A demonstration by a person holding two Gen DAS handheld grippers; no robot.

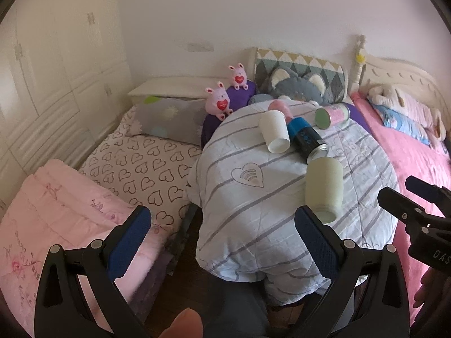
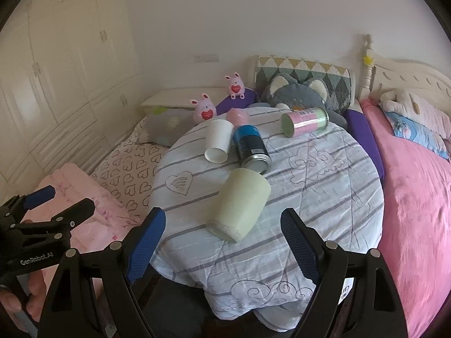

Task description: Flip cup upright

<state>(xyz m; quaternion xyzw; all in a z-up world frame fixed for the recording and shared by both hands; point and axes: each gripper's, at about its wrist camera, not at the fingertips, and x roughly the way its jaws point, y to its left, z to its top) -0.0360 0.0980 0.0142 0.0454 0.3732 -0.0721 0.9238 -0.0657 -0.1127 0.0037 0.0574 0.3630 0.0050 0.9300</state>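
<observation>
A pale green cup lies on its side on a round table covered with a striped cloth; it also shows in the left wrist view. A white paper cup lies on its side farther back, also seen in the left wrist view. My right gripper is open and empty, its blue pads either side of the green cup's near end, a little short of it. My left gripper is open and empty, left of the green cup over the table's near left edge.
A blue can, a pink and green can and a small pink object lie on the table. A bed with a heart sheet and pink quilt is left, a pink bed right, plush toys behind.
</observation>
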